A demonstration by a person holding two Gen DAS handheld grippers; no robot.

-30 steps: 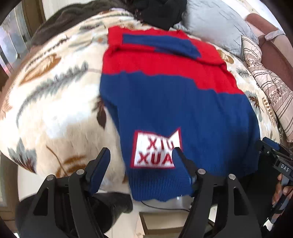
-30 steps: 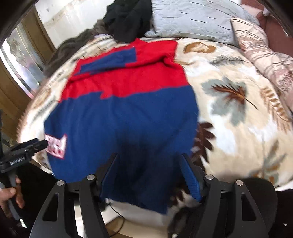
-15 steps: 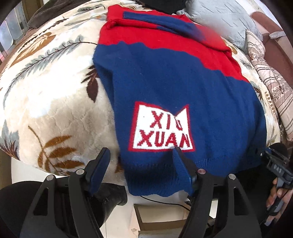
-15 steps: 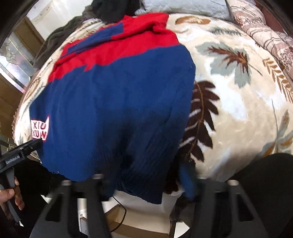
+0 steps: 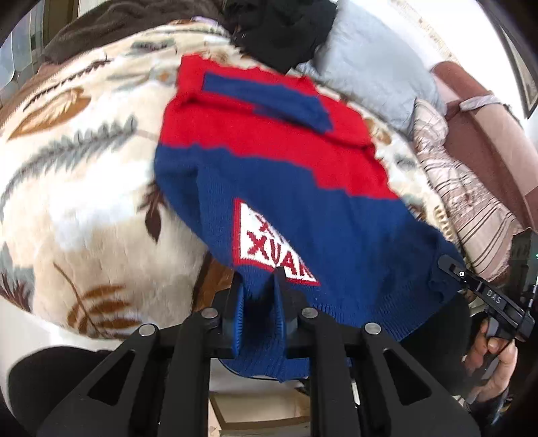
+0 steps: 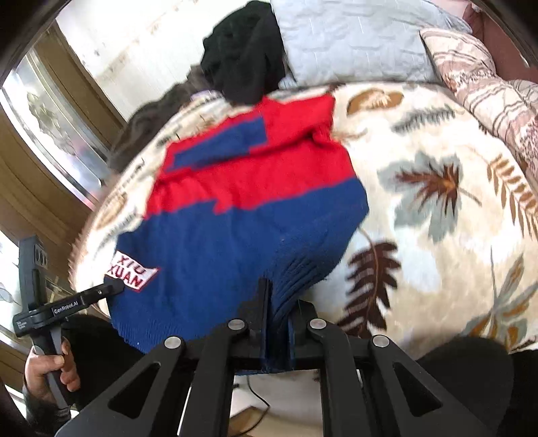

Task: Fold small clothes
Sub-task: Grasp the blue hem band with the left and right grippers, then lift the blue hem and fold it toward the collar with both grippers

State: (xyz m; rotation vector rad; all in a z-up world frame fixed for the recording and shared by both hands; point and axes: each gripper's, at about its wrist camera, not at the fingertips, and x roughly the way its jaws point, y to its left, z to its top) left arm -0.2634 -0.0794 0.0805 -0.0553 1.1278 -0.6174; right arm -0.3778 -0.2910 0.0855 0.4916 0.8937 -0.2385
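A small red and blue knitted sweater with a white "XIU XUAN" patch lies on a leaf-patterned blanket, sleeves folded across the red top. My left gripper is shut on the sweater's blue hem at its left corner, just below the patch. My right gripper is shut on the hem at the right corner of the sweater. Both corners are lifted off the blanket. Each gripper shows in the other's view, the right one and the left one.
A grey pillow and a black garment lie at the far end of the bed. A striped quilt lies to the right. A dark blanket sits far left. The bed edge and floor are below the hem.
Both grippers closed on the sweater's hem corners. They were open around the hem half a second ago. The hem is now raised off the bed edge and the patch is crumpled.
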